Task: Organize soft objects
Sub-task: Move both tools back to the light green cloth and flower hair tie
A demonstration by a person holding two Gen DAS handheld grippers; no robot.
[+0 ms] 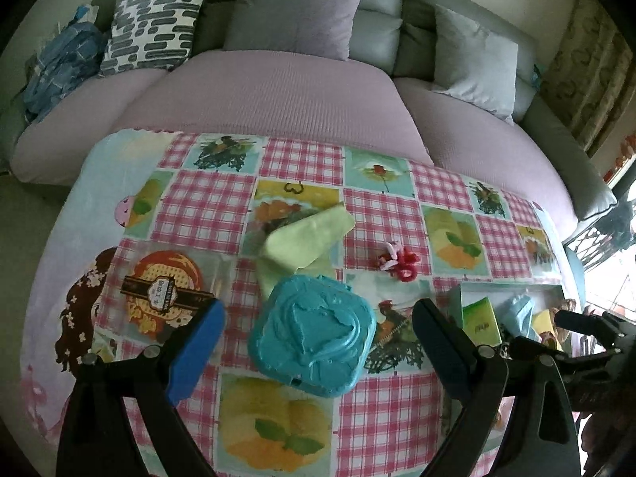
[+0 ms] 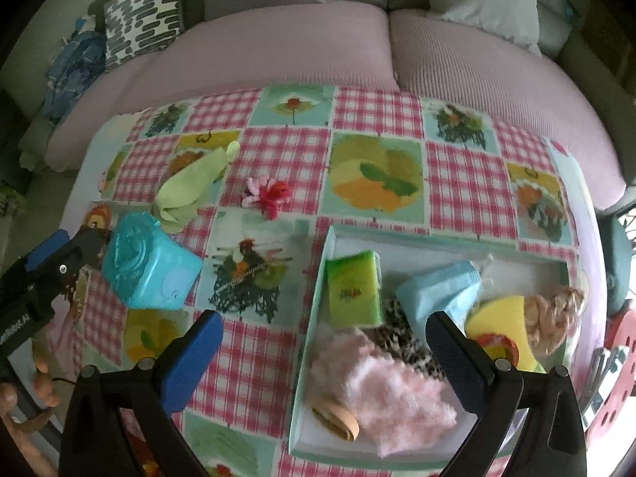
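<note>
My left gripper [image 1: 318,346] is open, low over the table, its fingers on either side of a teal wet-wipe pack [image 1: 312,336] without touching it. A crumpled pale green cloth [image 1: 302,238] lies just beyond the pack. A red and pink scrunchie [image 1: 397,262] sits to its right. My right gripper [image 2: 324,357] is open and holds nothing, above the left wall of a white tray [image 2: 437,236]. In the tray lie a pink fluffy piece [image 2: 381,381], a green tissue pack [image 2: 351,290], blue masks [image 2: 437,290], a yellow sponge [image 2: 501,318] and a leopard-print cloth [image 2: 401,338].
The table wears a pink checked cloth with fruit pictures [image 2: 286,147]. Behind it stands a sofa with lilac seats [image 1: 258,91] and several cushions. A brown hair clip [image 2: 338,421] and a beige bundle [image 2: 552,314] also lie in the tray. A person's hand [image 2: 39,381] shows at the lower left.
</note>
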